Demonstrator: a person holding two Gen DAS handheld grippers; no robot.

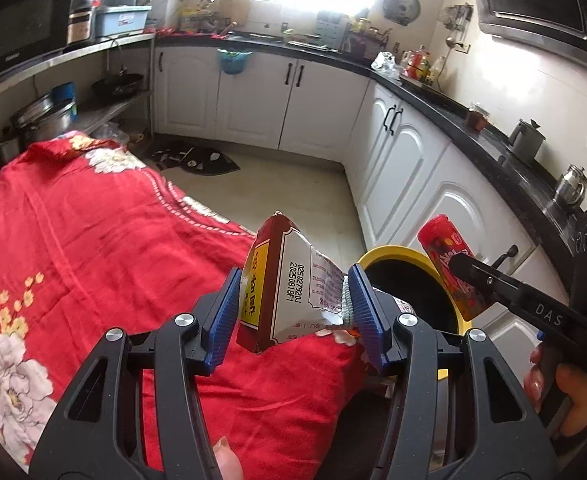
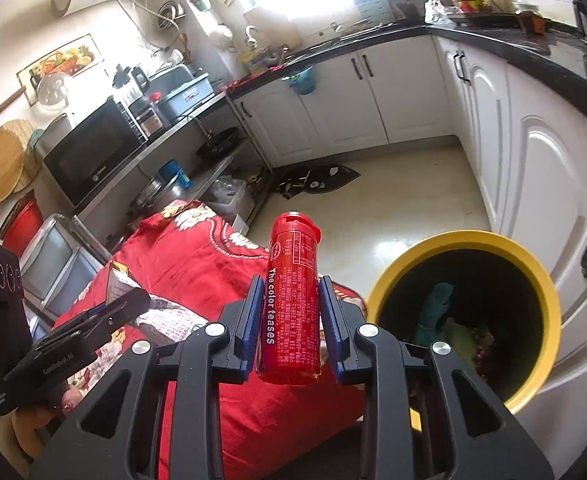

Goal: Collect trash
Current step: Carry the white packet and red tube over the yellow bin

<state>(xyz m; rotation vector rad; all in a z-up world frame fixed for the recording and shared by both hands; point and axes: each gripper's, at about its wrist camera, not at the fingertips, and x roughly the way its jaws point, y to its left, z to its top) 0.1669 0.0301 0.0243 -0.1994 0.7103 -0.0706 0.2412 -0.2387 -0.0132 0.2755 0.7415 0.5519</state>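
My left gripper (image 1: 295, 308) is shut on a crumpled snack packet (image 1: 289, 284), white with dark red and yellow print, held above the red flowered cloth (image 1: 93, 240). My right gripper (image 2: 291, 320) is shut on a red candy tube (image 2: 293, 300) with a flip cap, held upright just left of the bin. The tube also shows in the left wrist view (image 1: 451, 264), over the bin's rim. The yellow-rimmed trash bin (image 2: 549, 300) stands on the floor to the right, with trash inside. In the right wrist view the left gripper (image 2: 105, 312) and its packet are at lower left.
White cabinets (image 1: 405, 184) under a black counter (image 1: 493, 140) run close behind the bin. A steel shelf with a microwave (image 2: 93, 156) and pots stands at the left. A dark mat (image 1: 197, 158) lies on the tiled floor beyond the cloth.
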